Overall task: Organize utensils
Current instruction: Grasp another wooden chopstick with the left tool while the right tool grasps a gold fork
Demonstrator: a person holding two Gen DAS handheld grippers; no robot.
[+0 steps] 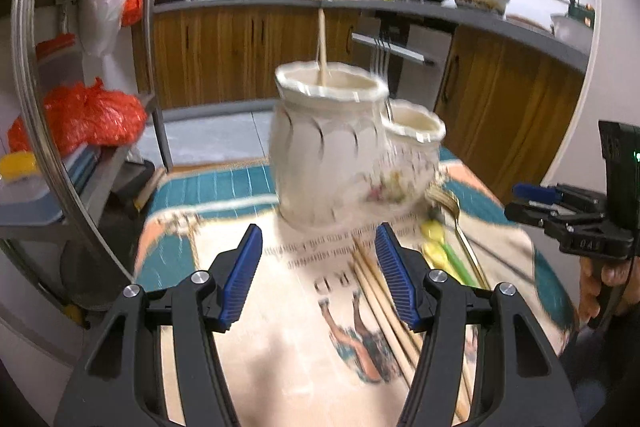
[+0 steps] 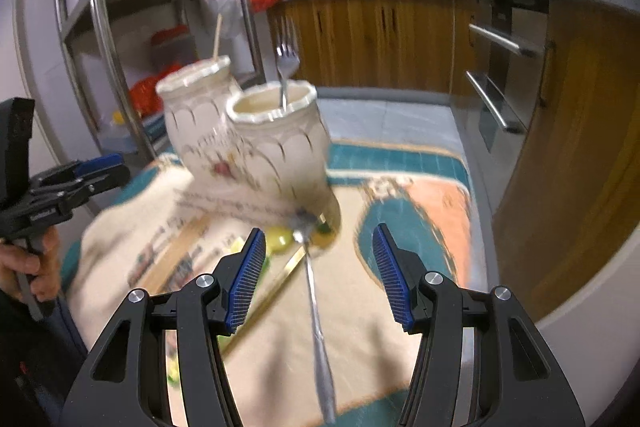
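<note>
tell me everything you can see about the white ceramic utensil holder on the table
The utensil holder is cream-white, glossy ceramic with two joined cups, scalloped rims, curved line patterns and a small floral print low on its side. It stands upright on the patterned tablecloth, motion-blurred. The taller cup holds one wooden chopstick; the shorter cup holds a silver fork, tines up. Neither tool touches it; loose utensils lie near its base.

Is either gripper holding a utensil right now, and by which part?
Neither. The left gripper and right gripper are both open with nothing between the pads.
</note>
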